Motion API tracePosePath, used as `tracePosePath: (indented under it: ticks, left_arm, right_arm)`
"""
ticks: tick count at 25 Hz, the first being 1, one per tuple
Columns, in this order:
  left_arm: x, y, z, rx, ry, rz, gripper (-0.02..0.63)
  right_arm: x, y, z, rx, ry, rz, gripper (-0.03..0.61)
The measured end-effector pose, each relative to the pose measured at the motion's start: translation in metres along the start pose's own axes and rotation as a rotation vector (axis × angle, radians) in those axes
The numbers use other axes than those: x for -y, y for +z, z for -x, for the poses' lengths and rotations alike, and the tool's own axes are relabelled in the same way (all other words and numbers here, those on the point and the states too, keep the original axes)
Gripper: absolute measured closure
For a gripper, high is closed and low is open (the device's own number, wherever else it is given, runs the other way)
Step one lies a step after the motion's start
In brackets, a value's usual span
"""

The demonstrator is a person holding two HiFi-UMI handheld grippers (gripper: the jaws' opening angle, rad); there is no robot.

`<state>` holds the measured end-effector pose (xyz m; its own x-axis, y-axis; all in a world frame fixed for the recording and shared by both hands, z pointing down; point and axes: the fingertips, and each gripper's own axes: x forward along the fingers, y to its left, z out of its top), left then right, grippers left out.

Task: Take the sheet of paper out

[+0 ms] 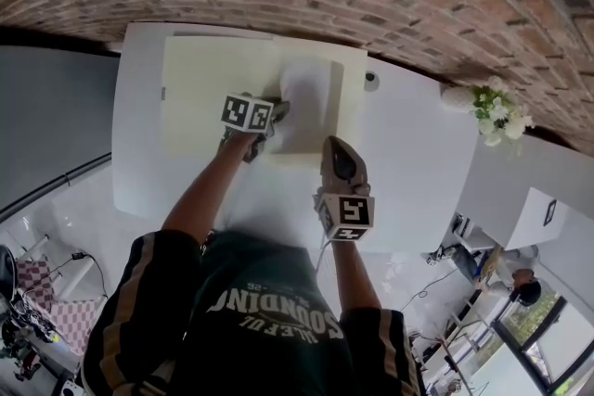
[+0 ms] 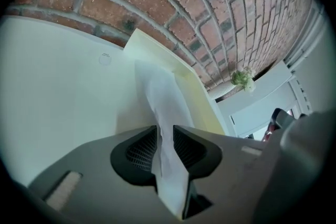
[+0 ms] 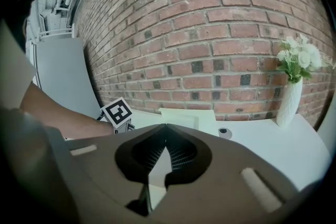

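A pale yellow folder (image 1: 213, 79) lies flat on the white table (image 1: 418, 162) near the brick wall. A white sheet of paper (image 1: 311, 102) lies on its right half, with the near left edge curled up. My left gripper (image 1: 271, 121) is at that edge. In the left gripper view the sheet (image 2: 157, 97) rises off the folder (image 2: 194, 92) and runs between the jaws of my left gripper (image 2: 165, 136), which are pinched on it. My right gripper (image 1: 339, 148) hovers just right of and nearer than the sheet. Its tips (image 3: 166, 131) meet with nothing between them.
A white vase of flowers (image 1: 492, 107) stands at the table's right end by the wall. A small round fitting (image 1: 371, 78) sits in the tabletop just right of the folder. The brick wall runs close behind the table's far edge.
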<state>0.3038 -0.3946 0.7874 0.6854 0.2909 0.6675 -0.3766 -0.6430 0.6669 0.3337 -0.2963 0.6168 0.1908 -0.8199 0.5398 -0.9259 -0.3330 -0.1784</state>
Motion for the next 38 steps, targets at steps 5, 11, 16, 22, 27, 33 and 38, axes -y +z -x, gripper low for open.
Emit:
tracePosePath:
  ticks: [5, 11, 16, 22, 27, 33, 38]
  left_arm:
    - [0.000, -0.001, -0.007, -0.035, 0.029, -0.048, 0.530]
    - [-0.005, 0.000, -0.011, -0.065, 0.070, -0.091, 0.601]
    - [-0.006, 0.001, -0.007, -0.054, 0.074, -0.094, 0.603]
    - [-0.012, 0.003, 0.003, -0.043, 0.079, -0.090, 0.603]
    - [-0.019, 0.006, 0.014, -0.031, 0.090, -0.089, 0.603]
    - [-0.030, 0.005, 0.028, -0.022, 0.106, -0.075, 0.603]
    - [-0.039, 0.004, 0.041, -0.010, 0.121, -0.079, 0.603]
  right_arm:
    - [0.002, -0.003, 0.000, -0.002, -0.007, -0.009, 0.578]
    - [0.001, -0.003, 0.004, -0.003, -0.014, -0.013, 0.578]
    - [0.002, -0.003, 0.007, -0.002, -0.019, -0.011, 0.578]
    - [-0.004, -0.003, 0.009, 0.001, -0.013, -0.013, 0.578]
    - [-0.012, -0.003, 0.008, 0.004, -0.002, -0.012, 0.578]
    - [-0.018, -0.001, 0.008, 0.006, 0.007, -0.002, 0.578]
    - [-0.023, 0.002, 0.009, 0.015, 0.011, 0.003, 0.578]
